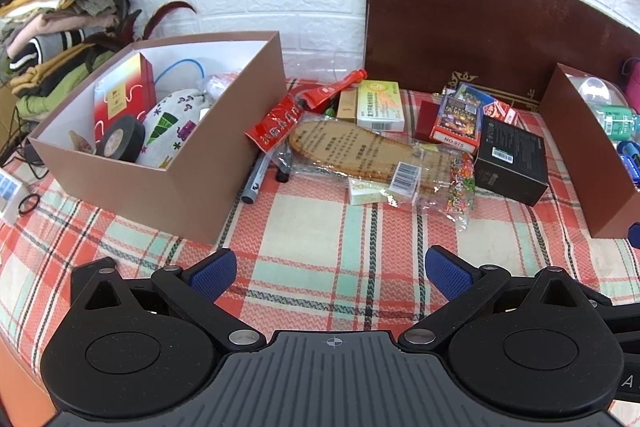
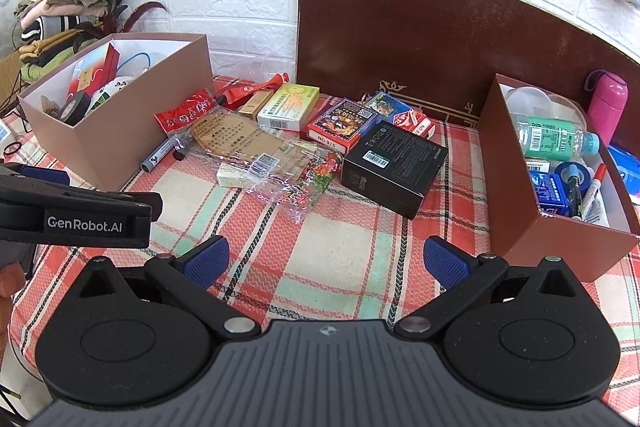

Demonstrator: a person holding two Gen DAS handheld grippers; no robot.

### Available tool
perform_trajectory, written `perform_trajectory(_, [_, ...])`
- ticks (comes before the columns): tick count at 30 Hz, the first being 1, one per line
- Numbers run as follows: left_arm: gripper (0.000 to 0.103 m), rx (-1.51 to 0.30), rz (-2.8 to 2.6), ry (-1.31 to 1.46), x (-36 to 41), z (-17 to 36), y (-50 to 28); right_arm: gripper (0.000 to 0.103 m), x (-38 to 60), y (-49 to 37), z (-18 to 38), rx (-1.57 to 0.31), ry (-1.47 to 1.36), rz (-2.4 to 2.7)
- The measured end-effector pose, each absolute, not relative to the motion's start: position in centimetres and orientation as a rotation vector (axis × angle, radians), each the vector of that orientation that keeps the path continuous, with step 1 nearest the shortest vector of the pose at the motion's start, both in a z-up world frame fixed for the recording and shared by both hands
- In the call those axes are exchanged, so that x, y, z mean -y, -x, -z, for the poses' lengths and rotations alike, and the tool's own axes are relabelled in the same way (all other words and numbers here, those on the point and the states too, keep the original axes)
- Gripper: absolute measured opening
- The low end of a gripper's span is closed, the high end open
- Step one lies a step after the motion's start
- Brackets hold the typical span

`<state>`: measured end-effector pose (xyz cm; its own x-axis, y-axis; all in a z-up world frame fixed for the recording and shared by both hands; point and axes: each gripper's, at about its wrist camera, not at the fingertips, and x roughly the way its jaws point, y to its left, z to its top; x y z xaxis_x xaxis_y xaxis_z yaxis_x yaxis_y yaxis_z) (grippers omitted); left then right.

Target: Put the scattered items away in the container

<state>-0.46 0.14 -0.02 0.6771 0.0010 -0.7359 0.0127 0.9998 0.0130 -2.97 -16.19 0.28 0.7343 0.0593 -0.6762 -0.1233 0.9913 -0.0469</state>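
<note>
A plaid-clothed table (image 2: pixel 340 247) is carrying two brown boxes: the left box (image 1: pixel 224 163) sitting toward its left edge, the right box (image 2: pixel 516 195) toward its right edge. Between them, the black carton (image 2: pixel 394 167), insole packet (image 1: pixel 360 155) and card packs (image 2: pixel 344 125) are crowding the table's back half, leaving its front half open. The left gripper (image 1: pixel 330 271) and right gripper (image 2: pixel 326 261) are hovering there, jaws spread wide, holding nothing.

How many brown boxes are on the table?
2. One brown box sits at the left of the table, the other box at the right; both are open and hold items.
</note>
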Motion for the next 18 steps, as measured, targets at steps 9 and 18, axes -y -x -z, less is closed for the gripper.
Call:
perform_trajectory(9, [0.103, -0.836, 0.008, -0.02, -0.1, 0.3, 0.1, 0.103, 16.2, 2.5, 0.0, -0.749, 0.089, -0.101])
perform_trajectory(18, [0.103, -0.849, 0.006, -0.022, -0.1, 0.7, -0.4, 0.103, 16.3, 1.8, 0.4, -0.761, 0.083, -0.099])
